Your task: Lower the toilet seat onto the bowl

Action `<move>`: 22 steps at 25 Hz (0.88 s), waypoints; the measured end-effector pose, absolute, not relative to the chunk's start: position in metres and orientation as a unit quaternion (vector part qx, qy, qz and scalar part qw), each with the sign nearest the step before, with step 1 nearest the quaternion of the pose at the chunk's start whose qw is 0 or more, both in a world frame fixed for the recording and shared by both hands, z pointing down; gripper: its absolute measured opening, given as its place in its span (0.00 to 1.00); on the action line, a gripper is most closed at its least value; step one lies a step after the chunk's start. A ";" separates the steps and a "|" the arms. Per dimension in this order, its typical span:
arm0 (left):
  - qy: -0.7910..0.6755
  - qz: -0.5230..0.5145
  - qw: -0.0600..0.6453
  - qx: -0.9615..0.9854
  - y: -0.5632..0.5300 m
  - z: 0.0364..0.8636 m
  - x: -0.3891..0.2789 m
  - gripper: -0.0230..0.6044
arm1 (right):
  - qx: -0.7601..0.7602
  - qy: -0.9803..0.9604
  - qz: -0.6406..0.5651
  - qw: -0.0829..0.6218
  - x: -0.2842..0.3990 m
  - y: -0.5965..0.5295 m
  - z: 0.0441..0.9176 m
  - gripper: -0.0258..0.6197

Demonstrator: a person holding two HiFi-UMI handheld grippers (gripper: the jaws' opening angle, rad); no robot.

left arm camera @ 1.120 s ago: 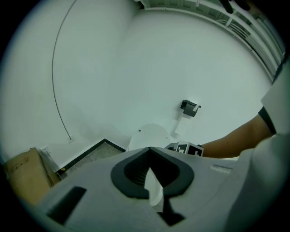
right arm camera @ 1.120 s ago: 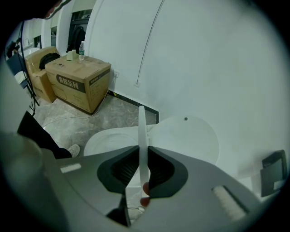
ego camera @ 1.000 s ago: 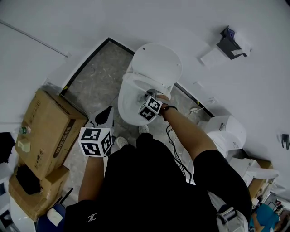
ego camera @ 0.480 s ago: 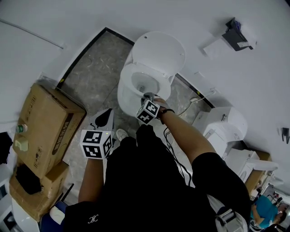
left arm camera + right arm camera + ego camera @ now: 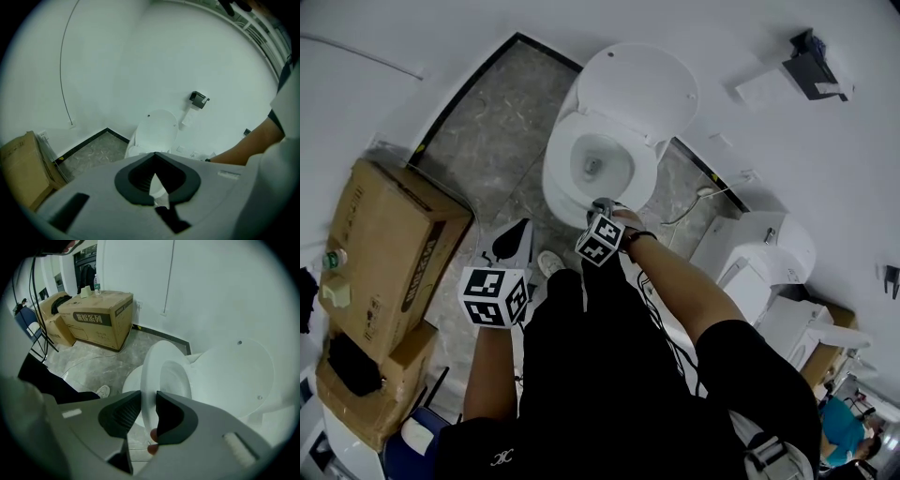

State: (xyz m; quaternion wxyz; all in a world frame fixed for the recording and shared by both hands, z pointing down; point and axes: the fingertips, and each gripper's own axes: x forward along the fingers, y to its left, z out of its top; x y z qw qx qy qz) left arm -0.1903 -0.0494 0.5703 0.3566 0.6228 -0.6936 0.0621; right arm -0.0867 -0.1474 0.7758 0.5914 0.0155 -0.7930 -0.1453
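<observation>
your right gripper (image 5: 148, 411) jaws are opening around the smooth white oval toilet seat (image 5: 150, 373), centre frame. left gripper (image 5: 154, 155) jaws closed, empty. mottled grey stone floor (image 5: 483, 141), plain white walls.

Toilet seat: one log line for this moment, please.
seat: looks down on bowl; right gripper: opening, seat between jaws; left gripper: shut, empty

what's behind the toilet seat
The raised lid stands behind the toilet seat, leaning back toward the white wall. The lid covers whatever lies behind it. The right hand-held gripper has its jaws opening, with the seat's front edge between them.
</observation>
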 end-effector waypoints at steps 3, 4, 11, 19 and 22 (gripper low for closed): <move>-0.693 0.056 0.357 0.623 -0.047 0.588 -0.195 0.05 | 0.003 -0.789 -0.139 0.599 -0.087 -0.136 0.798 0.22; -0.693 0.053 0.360 0.622 -0.045 0.594 -0.196 0.05 | -0.002 -0.786 -0.136 0.603 -0.085 -0.132 0.805 0.23; -0.692 0.045 0.383 0.610 -0.038 0.642 -0.200 0.05 | -0.032 -0.769 -0.150 0.621 -0.078 -0.107 0.861 0.24; -0.687 0.048 0.409 0.599 -0.035 0.683 -0.197 0.05 | -0.036 -0.760 -0.132 0.635 -0.072 -0.080 0.922 0.11; -0.683 0.054 0.417 0.598 -0.034 0.696 -0.193 0.05 | -0.023 -0.757 -0.109 0.643 -0.070 -0.075 0.945 0.07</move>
